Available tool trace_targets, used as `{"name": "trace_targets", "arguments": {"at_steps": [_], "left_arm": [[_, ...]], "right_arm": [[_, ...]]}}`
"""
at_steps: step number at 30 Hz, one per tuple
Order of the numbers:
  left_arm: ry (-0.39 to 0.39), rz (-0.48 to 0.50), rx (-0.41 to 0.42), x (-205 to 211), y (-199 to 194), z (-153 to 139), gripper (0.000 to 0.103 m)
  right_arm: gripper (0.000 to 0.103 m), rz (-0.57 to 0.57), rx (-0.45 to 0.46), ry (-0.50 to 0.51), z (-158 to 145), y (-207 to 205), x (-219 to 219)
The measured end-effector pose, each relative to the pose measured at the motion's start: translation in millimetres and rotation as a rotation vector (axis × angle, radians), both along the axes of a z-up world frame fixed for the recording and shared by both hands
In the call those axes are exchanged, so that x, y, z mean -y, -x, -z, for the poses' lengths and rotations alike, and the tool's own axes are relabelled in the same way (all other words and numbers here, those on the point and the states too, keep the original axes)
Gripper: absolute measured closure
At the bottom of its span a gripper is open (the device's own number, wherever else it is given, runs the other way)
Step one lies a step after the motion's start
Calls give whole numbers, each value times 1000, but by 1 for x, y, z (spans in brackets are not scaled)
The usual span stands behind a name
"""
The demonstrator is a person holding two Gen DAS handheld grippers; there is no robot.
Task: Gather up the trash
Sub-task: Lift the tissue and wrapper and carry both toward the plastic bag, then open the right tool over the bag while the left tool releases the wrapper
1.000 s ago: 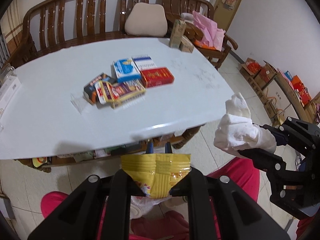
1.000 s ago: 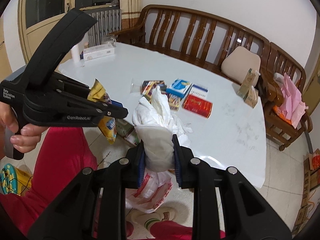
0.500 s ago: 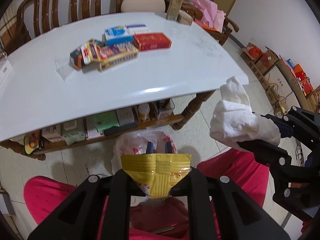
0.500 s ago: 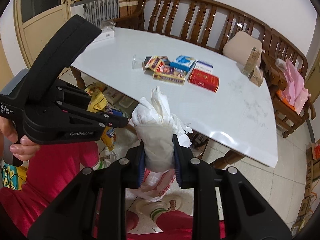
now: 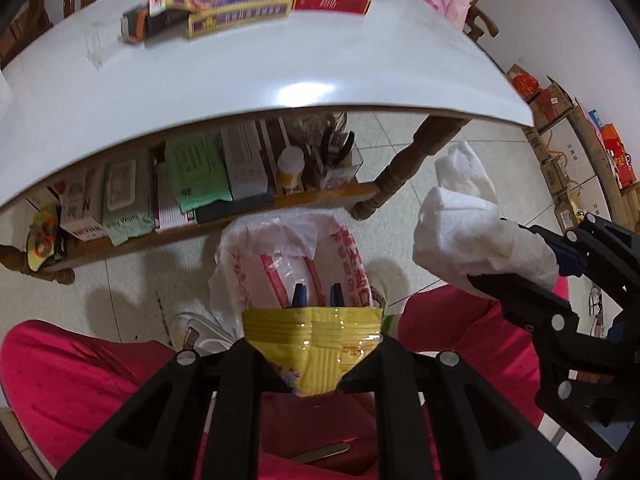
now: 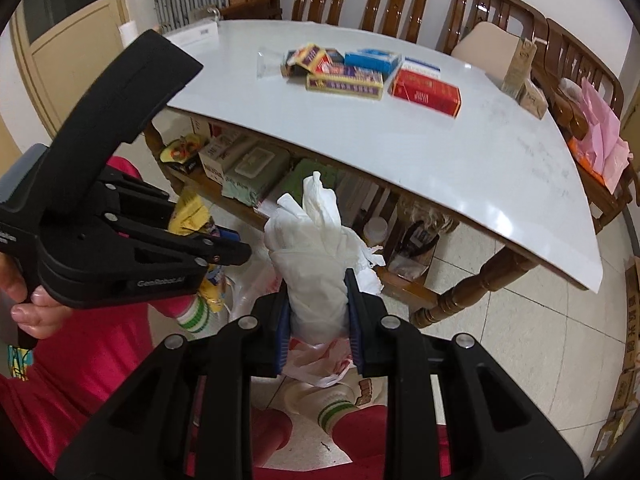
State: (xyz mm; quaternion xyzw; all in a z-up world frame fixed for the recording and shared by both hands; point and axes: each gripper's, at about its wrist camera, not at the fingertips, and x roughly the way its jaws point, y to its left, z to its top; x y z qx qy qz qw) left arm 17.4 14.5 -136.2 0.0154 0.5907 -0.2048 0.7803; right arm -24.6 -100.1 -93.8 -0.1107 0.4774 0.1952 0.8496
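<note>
Left tool [image 5: 316, 300] is clamped on a yellow snack wrapper [image 5: 314, 344], its blue-tipped fingers poking out just above the wrapper's top edge, and it hangs over the open mouth of a white plastic bag [image 5: 280, 256] with red print that sits on the tiled floor between the person's red-trousered legs. Right tool [image 6: 316, 312] grips a big wad of white tissue [image 6: 316, 260] between its blue pads, the crumpled top of the wad sticking up well beyond the fingertips; in the left wrist view this tissue [image 5: 476, 236] is off to the right of the bag, not over it. From the right wrist view the left tool [image 6: 224, 248] shows on the left side, held by a hand [image 6: 24, 304], with the wrapper [image 6: 192, 216] pinched in it and the bag [image 6: 316, 364] partly seen below the tissue. Beyond both tools stands the white tabletop [image 6: 440, 148], carrying a red box [image 6: 424, 92], a blue box [image 6: 370, 62] and a yellow-and-purple box [image 6: 344, 84] close together. Under the tabletop a wooden shelf [image 5: 320, 196] holds wipe packs, boxes and a small bottle.
</note>
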Motion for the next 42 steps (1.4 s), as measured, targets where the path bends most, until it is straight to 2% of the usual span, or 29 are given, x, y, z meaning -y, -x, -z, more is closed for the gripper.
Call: {"name": "trace_targets", "arguments": {"at_steps": [11, 17, 27, 36, 42], "left_arm": [[-24, -59, -98, 4, -27, 69, 90], [-45, -87, -188, 7, -49, 120, 90], [-75, -119, -329, 5, -76, 187, 90], [-72, -138, -414, 6, -91, 226, 90], [-78, -153, -461, 7, -97, 245, 90]], "right_arm": [[79, 69, -103, -4, 76, -17, -2], [79, 120, -187, 10, 128, -31, -3], [79, 187, -334, 10, 199, -44, -7], [79, 228, -475, -14, 255, -52, -14], [79, 229, -527, -21, 275, -54, -20]]}}
